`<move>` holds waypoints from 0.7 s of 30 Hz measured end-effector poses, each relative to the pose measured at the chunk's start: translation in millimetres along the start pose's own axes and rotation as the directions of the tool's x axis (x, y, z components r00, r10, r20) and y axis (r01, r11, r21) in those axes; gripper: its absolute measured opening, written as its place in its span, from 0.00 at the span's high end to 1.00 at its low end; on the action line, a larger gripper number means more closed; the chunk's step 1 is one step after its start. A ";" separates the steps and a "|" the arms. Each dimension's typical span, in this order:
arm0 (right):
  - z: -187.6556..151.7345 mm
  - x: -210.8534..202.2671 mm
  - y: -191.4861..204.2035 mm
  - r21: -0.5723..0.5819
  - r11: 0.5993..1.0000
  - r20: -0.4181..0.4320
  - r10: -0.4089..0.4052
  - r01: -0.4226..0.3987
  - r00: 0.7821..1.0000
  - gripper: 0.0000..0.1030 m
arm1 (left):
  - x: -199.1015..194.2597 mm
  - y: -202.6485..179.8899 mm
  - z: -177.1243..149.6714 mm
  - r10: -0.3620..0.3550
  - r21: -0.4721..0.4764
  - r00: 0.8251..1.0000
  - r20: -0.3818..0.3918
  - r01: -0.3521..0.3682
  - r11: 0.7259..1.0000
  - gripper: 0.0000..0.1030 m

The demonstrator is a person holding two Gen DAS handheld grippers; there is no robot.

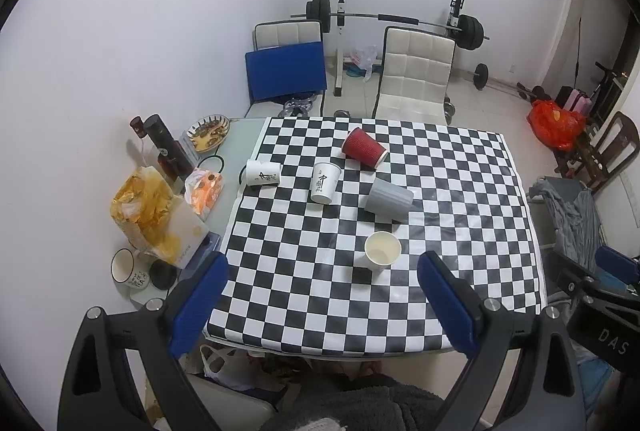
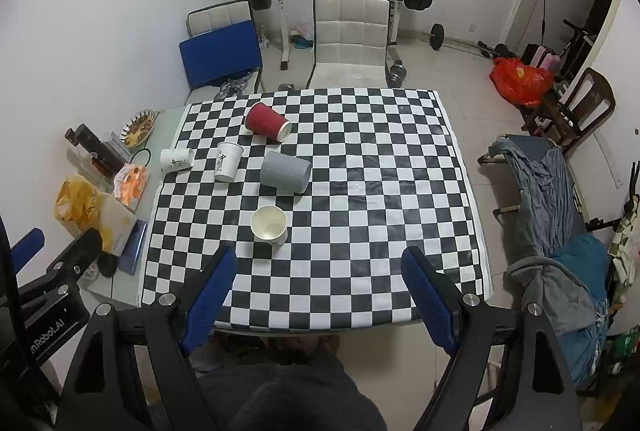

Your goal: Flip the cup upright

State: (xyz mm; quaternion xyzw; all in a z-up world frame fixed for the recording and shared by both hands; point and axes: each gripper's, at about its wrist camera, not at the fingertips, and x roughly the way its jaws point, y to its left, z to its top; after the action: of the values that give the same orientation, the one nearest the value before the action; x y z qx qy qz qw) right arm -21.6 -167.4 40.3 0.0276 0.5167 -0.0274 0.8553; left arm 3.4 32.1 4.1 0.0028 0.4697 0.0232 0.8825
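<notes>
Several cups sit on the checkered tablecloth [image 1: 460, 231] [image 2: 380, 191]. A red ribbed cup [image 1: 365, 146] [image 2: 267, 121] lies on its side at the back. A grey cup [image 1: 389, 200] [image 2: 285, 172] lies on its side mid-table. A white printed cup [image 1: 263, 172] [image 2: 177, 159] lies on its side at the left. Another white printed cup [image 1: 325, 182] [image 2: 227, 161] stands upright, tilted in view. A plain white cup [image 1: 382, 250] [image 2: 269, 224] stands upright nearest me. My left gripper [image 1: 323, 301] and right gripper [image 2: 320, 295] are open and empty, above the near table edge.
Left of the cloth are snack bags [image 1: 148, 207], a mug [image 1: 126, 268], dark bottles [image 1: 164, 147] and a plate [image 1: 209, 132]. Chairs [image 1: 416, 71] and a barbell rack [image 1: 400, 17] stand beyond the table. A cot with clothes [image 2: 548, 187] is at the right.
</notes>
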 end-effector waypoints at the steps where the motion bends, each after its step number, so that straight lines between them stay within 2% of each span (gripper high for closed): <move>1: -0.7 -2.2 0.3 0.000 1.000 0.002 0.004 -0.004 1.000 0.17 | 0.0 -0.1 -0.9 -0.002 0.000 1.000 0.001 0.002 1.000 0.06; 21: 2.2 -2.3 -2.0 0.008 1.000 0.004 0.001 -0.001 1.000 0.17 | 0.2 -2.8 2.9 0.000 0.003 1.000 0.014 0.000 1.000 0.06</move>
State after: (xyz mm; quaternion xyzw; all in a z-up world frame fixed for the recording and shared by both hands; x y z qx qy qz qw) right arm -20.8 -169.5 43.3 0.0309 0.5149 -0.0291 0.8562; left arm 6.0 29.3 5.5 0.0041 0.4635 0.0225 0.8858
